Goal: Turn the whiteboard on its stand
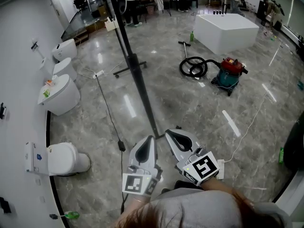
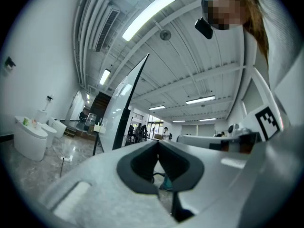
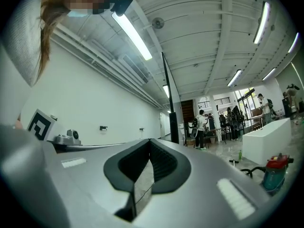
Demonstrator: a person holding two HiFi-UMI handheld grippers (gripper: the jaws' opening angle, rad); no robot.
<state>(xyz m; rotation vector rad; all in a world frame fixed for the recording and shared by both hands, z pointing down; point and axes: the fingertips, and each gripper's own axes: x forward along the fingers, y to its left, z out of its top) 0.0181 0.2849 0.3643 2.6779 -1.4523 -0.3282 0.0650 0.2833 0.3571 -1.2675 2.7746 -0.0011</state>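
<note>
**Head view:** The whiteboard [image 1: 144,96] stands edge-on as a thin dark line. It runs from far centre to a point just ahead of both grippers. The left gripper [image 1: 150,139] and right gripper [image 1: 170,133] sit side by side at its near end; contact cannot be confirmed. A vacuum [image 1: 230,74] stands far right, and toilets [image 1: 61,95] line the left wall.

**Left gripper view:** The left gripper [image 2: 158,144] has its jaws closed together with nothing between them. The whiteboard [image 2: 122,110] stands ahead to the left, apart from the jaws.

**Right gripper view:** The right gripper [image 3: 149,141] is clenched and empty. The whiteboard [image 3: 169,96] stands upright ahead, edge-on.
</note>
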